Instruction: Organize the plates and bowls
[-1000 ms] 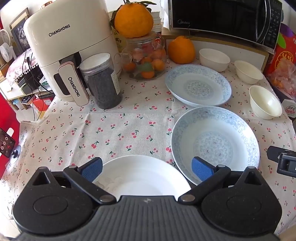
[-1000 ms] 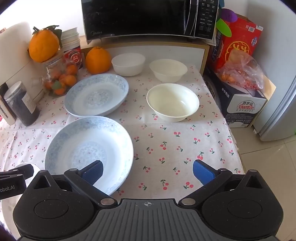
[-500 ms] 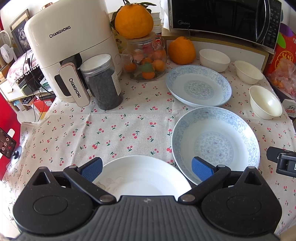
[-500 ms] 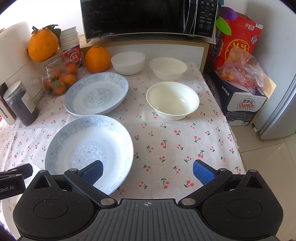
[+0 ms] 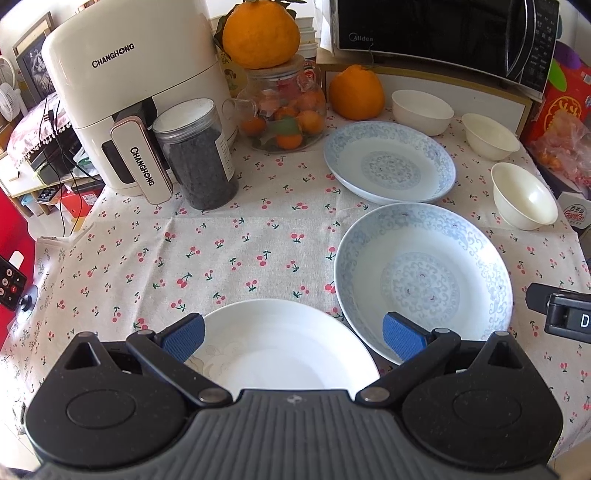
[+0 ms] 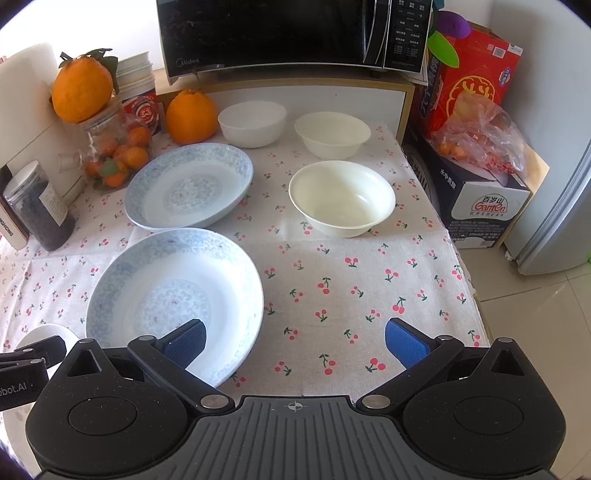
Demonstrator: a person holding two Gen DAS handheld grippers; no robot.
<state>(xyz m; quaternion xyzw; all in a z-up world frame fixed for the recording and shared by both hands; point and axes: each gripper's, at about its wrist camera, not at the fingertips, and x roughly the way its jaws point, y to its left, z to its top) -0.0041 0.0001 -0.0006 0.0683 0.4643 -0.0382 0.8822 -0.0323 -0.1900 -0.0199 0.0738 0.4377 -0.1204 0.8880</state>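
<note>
Left claw: the left claw (image 5: 293, 338) hangs with its blue pads spread wide and grips nothing; it sits above the near part of the white plate (image 5: 284, 347).
Right claw: the right claw (image 6: 295, 338) is also spread wide and empty, its left pad over the near rim of the near blue plate (image 6: 175, 295), its right pad over bare cloth.
Landmark: the microwave (image 6: 295, 33) stands on a raised shelf at the back of the worktop (image 6: 351, 280), which wears a cherry-print cloth.
White plate: at the worktop edge farthest from the microwave, just beside the near blue plate on its left; whether the two rims touch cannot be told.
Near blue plate: between the white plate and the far blue plate (image 6: 190, 184), well short of the microwave.
Far blue plate: closer to the microwave, its rim just beside the near blue plate's.
Bowls: two white bowls, the left bowl (image 6: 253, 123) and the right bowl (image 6: 332, 133), sit side by side right under the microwave shelf; the front bowl (image 6: 341, 197) stands apart, further from the microwave, to the right of the far blue plate.
All dishes: upright and empty.
</note>
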